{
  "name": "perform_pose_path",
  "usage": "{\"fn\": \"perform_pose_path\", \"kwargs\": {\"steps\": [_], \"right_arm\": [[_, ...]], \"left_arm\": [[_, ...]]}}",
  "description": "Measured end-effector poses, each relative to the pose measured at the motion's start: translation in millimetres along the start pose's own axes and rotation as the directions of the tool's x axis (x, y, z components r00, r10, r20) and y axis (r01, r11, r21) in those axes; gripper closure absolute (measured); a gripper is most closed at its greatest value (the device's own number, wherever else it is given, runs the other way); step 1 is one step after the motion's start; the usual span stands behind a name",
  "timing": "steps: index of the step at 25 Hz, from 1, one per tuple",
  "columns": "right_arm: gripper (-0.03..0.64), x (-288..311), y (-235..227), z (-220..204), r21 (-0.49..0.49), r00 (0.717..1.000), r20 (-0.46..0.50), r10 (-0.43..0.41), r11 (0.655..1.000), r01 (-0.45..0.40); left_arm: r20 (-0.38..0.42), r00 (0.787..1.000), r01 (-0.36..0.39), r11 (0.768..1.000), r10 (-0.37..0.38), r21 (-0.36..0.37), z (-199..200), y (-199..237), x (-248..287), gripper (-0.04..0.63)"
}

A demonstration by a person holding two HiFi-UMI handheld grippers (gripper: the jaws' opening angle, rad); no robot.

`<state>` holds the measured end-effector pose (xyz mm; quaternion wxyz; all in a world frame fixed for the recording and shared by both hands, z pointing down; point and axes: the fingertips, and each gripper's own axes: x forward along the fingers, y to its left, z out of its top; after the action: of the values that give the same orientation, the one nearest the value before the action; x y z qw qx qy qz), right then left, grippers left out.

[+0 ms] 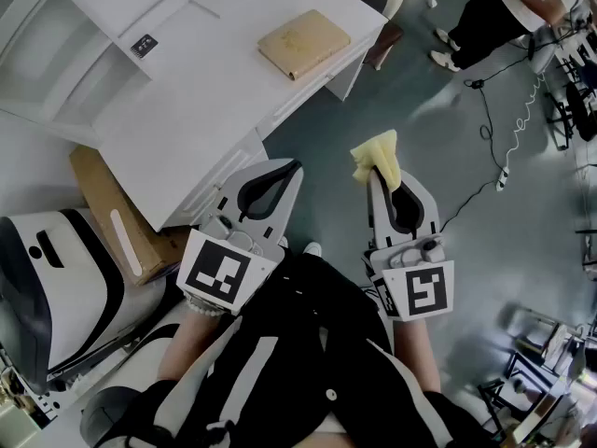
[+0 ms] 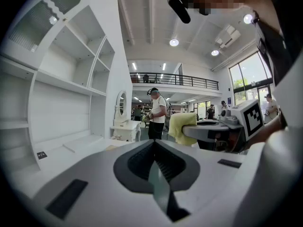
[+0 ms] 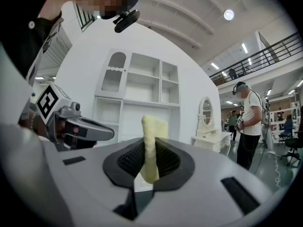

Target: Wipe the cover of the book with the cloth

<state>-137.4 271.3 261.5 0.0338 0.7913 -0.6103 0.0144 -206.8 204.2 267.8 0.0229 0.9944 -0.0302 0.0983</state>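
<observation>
A tan book [image 1: 302, 42] lies flat on the white desk [image 1: 187, 110], up ahead in the head view. My right gripper [image 1: 373, 173] is shut on a yellow cloth [image 1: 378, 156], held over the floor well short of the desk; the cloth [image 3: 151, 145] stands up between its jaws in the right gripper view. My left gripper [image 1: 297, 166] is shut with nothing in it, near the desk's front corner. In the left gripper view its jaws [image 2: 154, 143] meet, and the cloth [image 2: 182, 126] shows to the right.
A white shelf unit [image 3: 137, 98] rises behind the desk. A cardboard box [image 1: 112, 215] leans at the desk's left. Cables [image 1: 504, 147] cross the grey floor at the right. A person [image 2: 156, 112] with a headset stands by a white dressing table [image 2: 125, 129]; legs [image 1: 485, 21] show at top right.
</observation>
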Motion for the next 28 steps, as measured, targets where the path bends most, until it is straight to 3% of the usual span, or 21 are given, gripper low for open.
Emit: {"fn": "perform_pose_path", "kwargs": {"steps": [14, 28], "right_arm": [[0.58, -19, -15, -1, 0.01, 1.0, 0.006, 0.007, 1.0, -0.007], [0.58, -70, -49, -14, 0.017, 1.0, 0.019, 0.011, 1.0, -0.011]], "left_arm": [[0.009, 1.0, -0.004, 1.0, 0.004, -0.007, 3, -18, 12, 0.594], [0.046, 0.999, 0.01, 1.0, -0.01, 0.006, 7, -82, 28, 0.594]]}}
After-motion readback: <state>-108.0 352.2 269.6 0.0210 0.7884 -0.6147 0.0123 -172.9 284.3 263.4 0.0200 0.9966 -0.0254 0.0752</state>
